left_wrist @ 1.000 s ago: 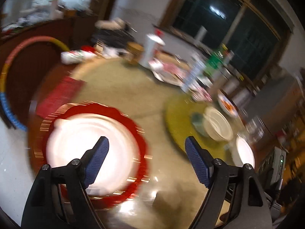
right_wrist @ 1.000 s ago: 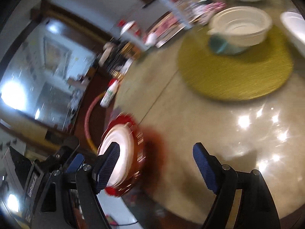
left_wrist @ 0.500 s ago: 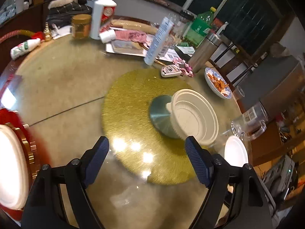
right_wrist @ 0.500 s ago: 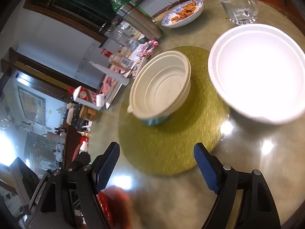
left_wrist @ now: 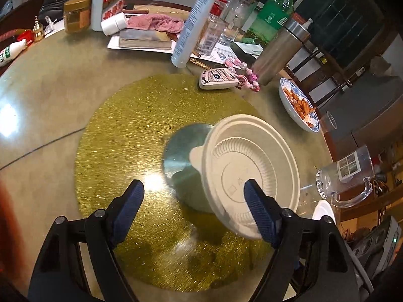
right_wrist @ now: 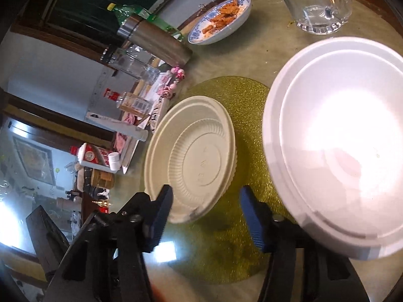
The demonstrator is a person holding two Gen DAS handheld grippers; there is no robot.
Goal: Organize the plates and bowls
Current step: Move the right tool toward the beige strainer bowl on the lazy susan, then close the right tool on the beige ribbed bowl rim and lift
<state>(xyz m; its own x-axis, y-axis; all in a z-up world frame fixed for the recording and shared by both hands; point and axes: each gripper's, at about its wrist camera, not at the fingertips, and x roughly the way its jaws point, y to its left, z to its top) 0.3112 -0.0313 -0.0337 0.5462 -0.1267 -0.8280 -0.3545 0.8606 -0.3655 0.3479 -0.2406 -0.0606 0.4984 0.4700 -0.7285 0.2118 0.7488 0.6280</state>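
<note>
Swung off the red plate and in over the gold mat (left_wrist: 121,136); cream bowl (left_wrist: 252,171) tilted on a teal bowl (left_wrist: 181,156) there. Left gripper (left_wrist: 194,201) wide apart, empty. Right gripper (right_wrist: 206,216) just narrowed, gripping nothing, white bowl (right_wrist: 337,146) alongside

Both wrist cameras look steeply down onto the desk (left_wrist: 45,95) from close above. The left view is upright, the right view is rolled sideways. Both share the cream bowl (left_wrist: 252,173) (right_wrist: 191,158) and the gold mat (left_wrist: 131,130) (right_wrist: 236,93).
</note>
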